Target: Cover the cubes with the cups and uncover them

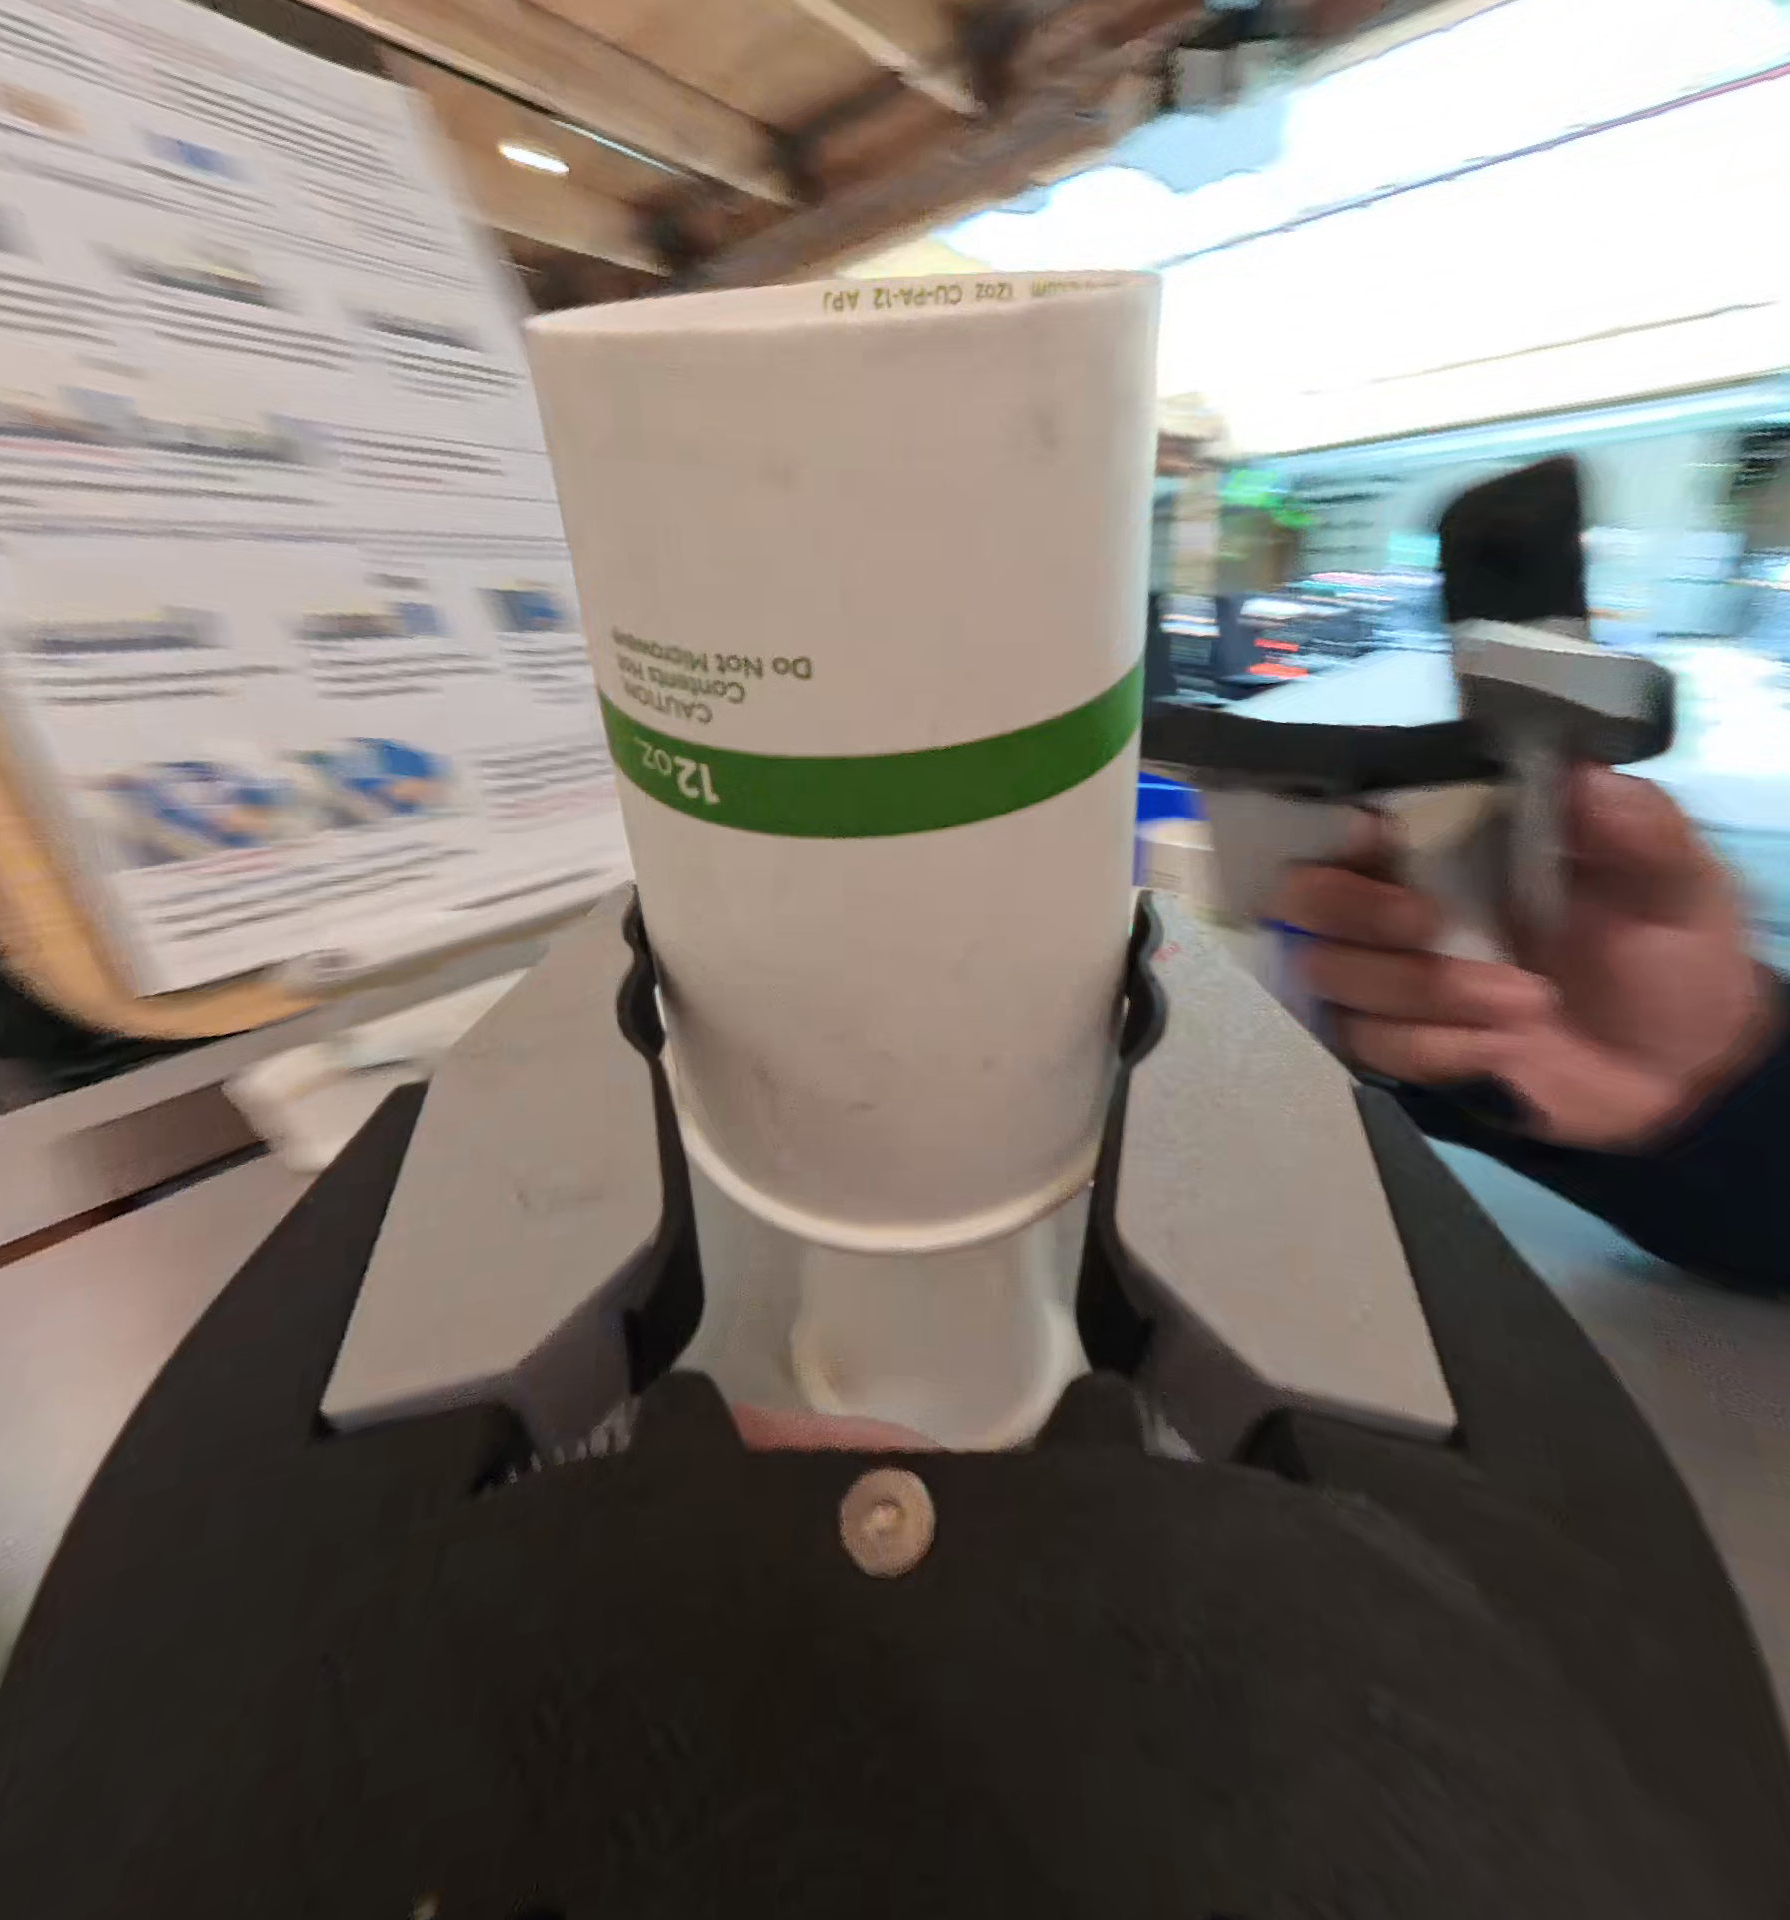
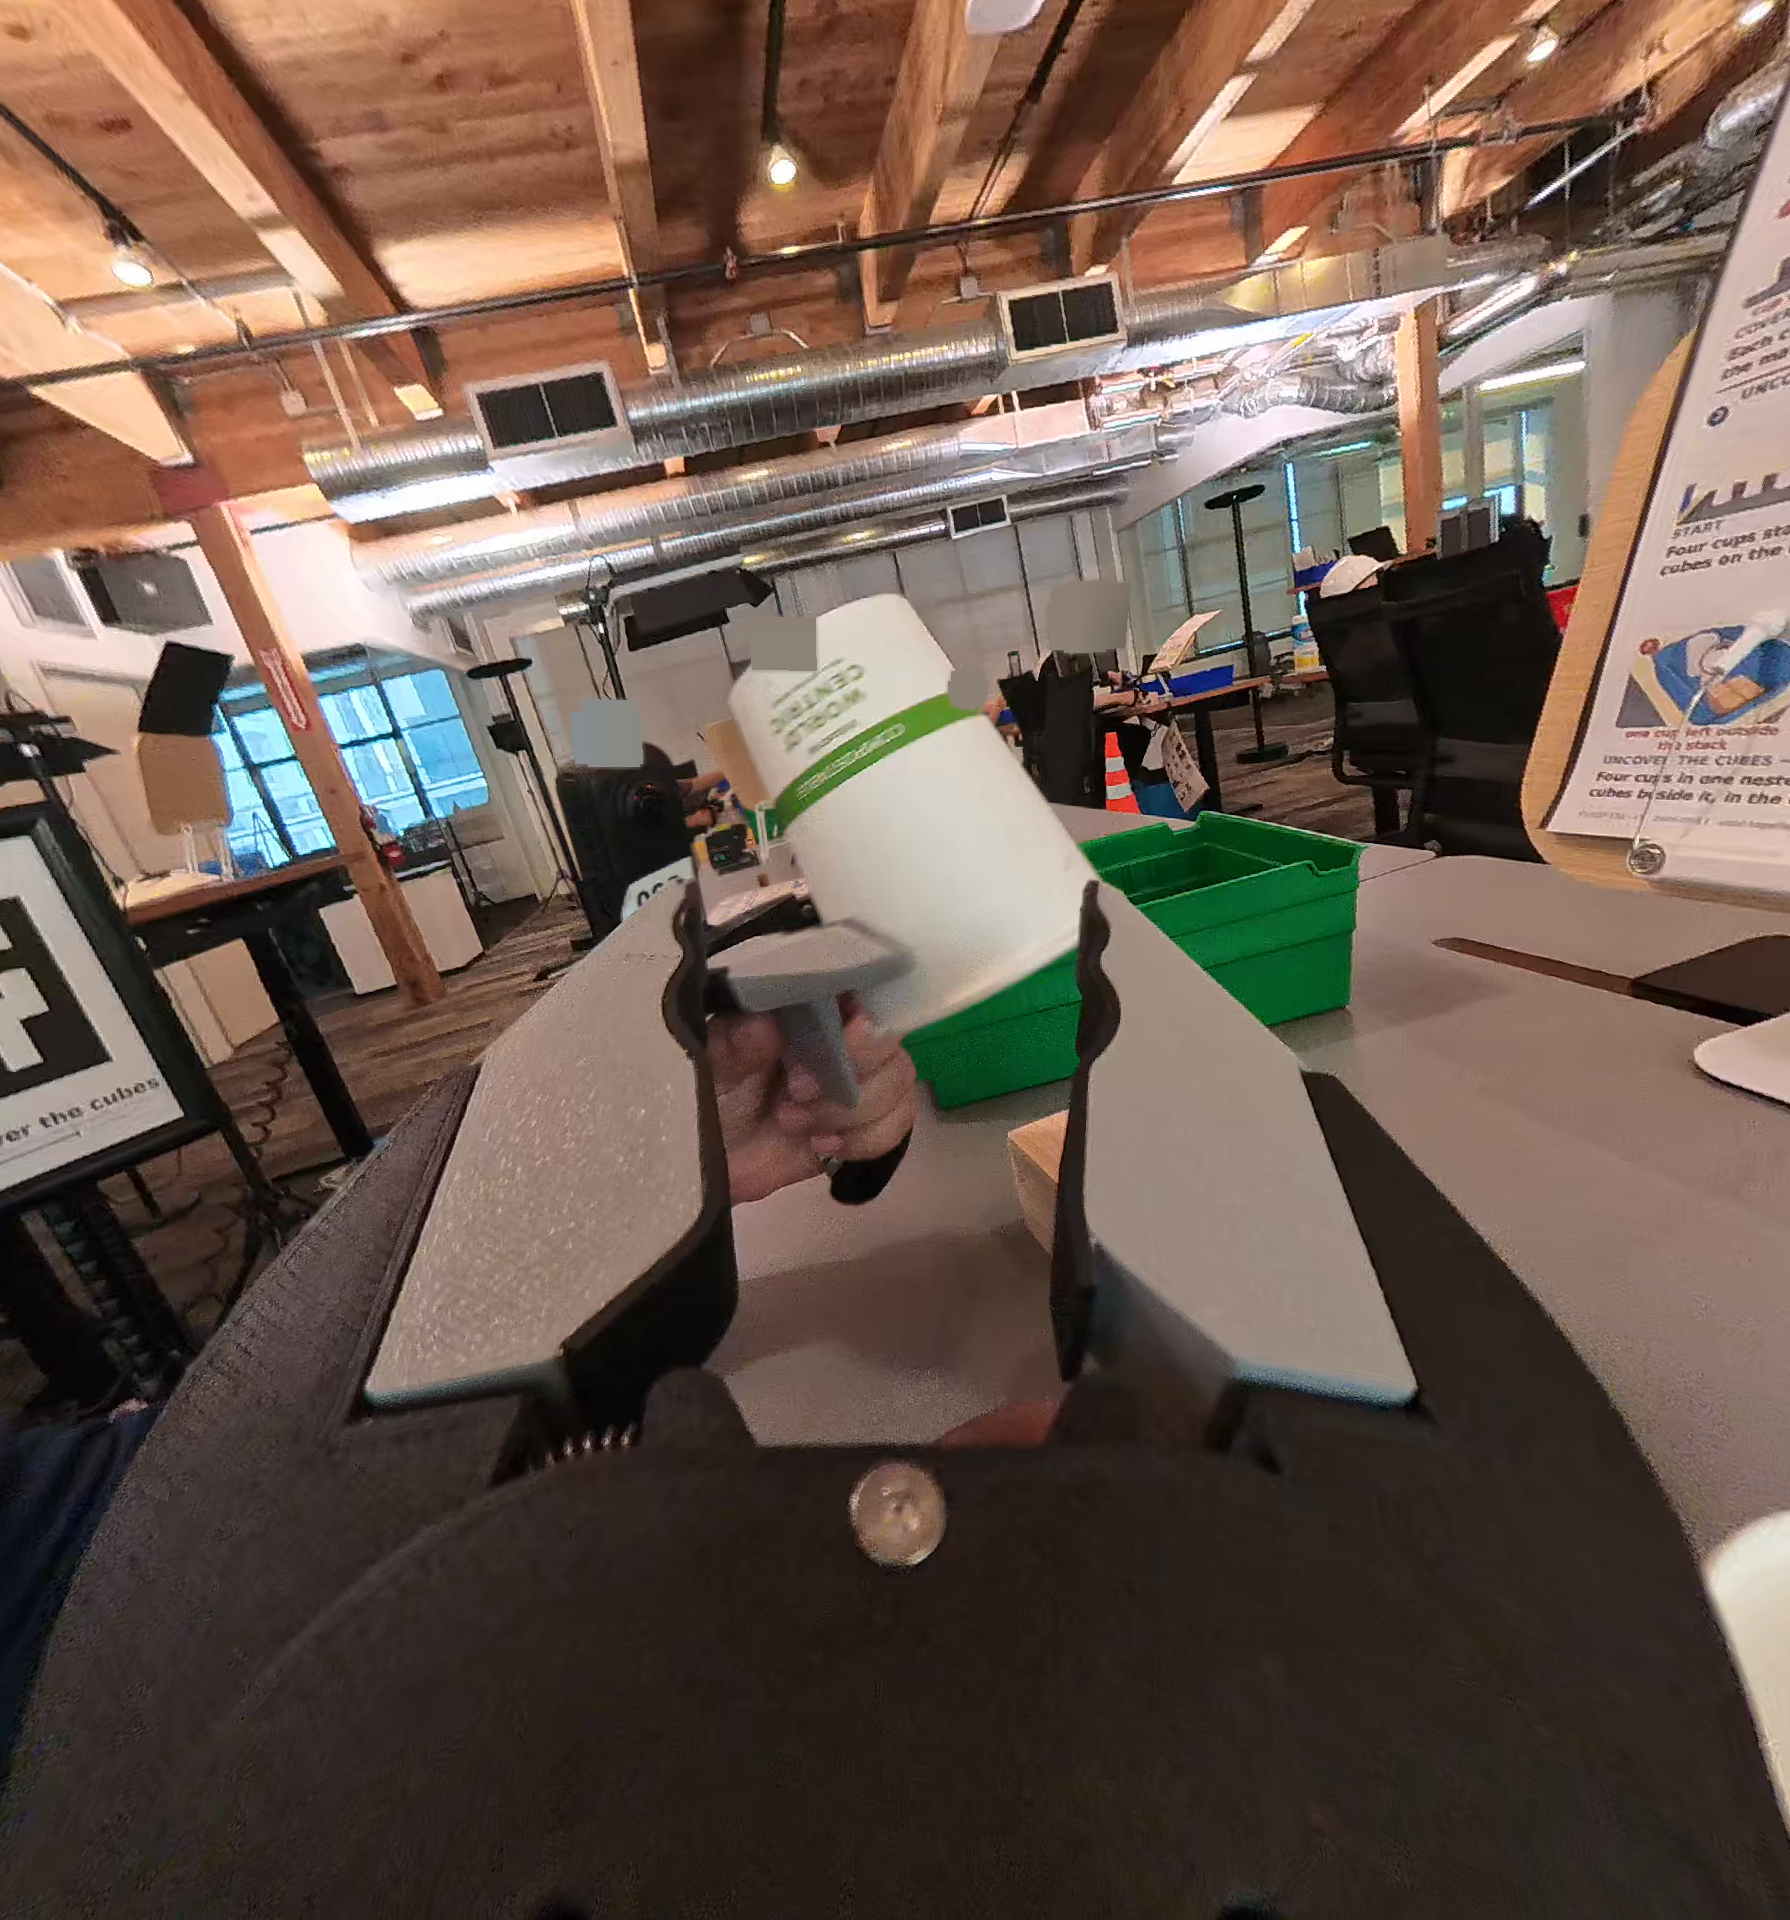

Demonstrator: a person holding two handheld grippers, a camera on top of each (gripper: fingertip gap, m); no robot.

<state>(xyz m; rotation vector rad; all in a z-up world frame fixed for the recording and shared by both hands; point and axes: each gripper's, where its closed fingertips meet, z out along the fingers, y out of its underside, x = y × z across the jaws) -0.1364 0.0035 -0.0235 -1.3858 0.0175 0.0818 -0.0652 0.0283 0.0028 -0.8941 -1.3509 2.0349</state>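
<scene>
- Left gripper (image 1: pixel 886 987): black pads clamp a white paper cup (image 1: pixel 849 644), inverted, green band, smooth tapered wall.
- Right gripper (image 2: pixel 891 977): jaws apart, holding nothing.

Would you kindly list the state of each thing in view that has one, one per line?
Left gripper: shut on the paper cup, fingers pressed on both sides.
Paper cup: lifted off the table, held upside down, base away from the camera.
Right gripper: open, nothing between its fingers.
Green bin: on the table, nothing visible inside.

White cup (image 1: pixel 870 582) with green band, green bin (image 2: pixel 1244 925), grey table (image 2: pixel 1597 1143)
</scene>
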